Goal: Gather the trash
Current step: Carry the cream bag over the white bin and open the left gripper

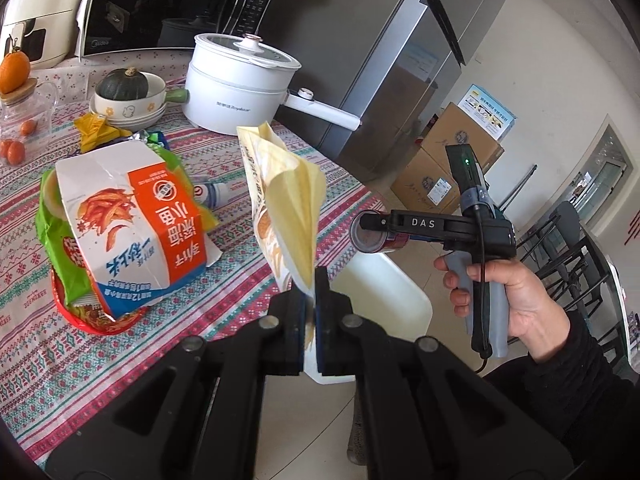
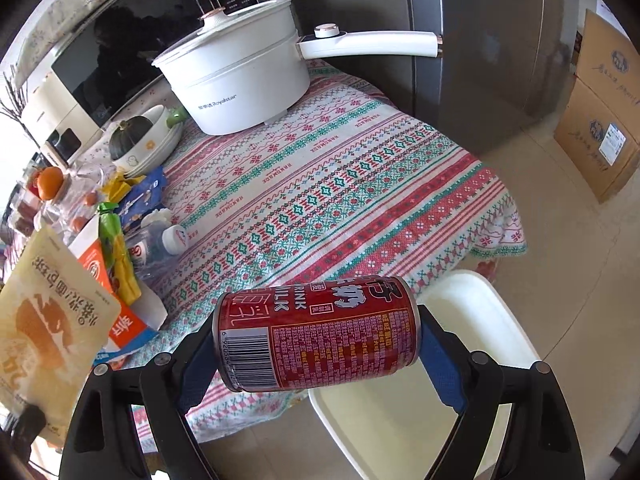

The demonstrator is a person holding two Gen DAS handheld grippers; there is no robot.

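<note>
Left hand-held gripper (image 1: 311, 320): jaws pressed together on the lower edge of a pale yellow snack bag (image 1: 286, 196), which stands upright above the desk edge; the same bag shows at the left rim of the right wrist view. Right hand-held gripper (image 2: 320, 344): blue pads clamped on the two ends of a red milk-drink can (image 2: 320, 334), can lying crosswise, barcode toward the camera, held over the near corner of the desk (image 2: 340, 184) and above a white bin (image 2: 460, 360) on the floor just beside the desk. Right hand (image 1: 516, 300) grips the tool's handle. Desk carries a patterned red, green and white cloth. On it, left side: torn white-and-orange carton (image 1: 132, 224) lying on a green wrapper (image 1: 60, 248) and a red noodle bowl (image 1: 96, 320); small plastic bottle (image 2: 160, 244) on its side; blue wrapper (image 2: 144, 196); yellow wrapper (image 1: 96, 130). Further back: white Royalstar electric pot (image 1: 236, 80) with lid and long handle; green squash (image 1: 122, 84) in stacked bowls; orange (image 1: 14, 72) on a jar lid; microwave (image 1: 168, 4). Grey refrigerator (image 1: 404, 64) and cardboard boxes (image 1: 448, 160) stand beyond the desk.
</note>
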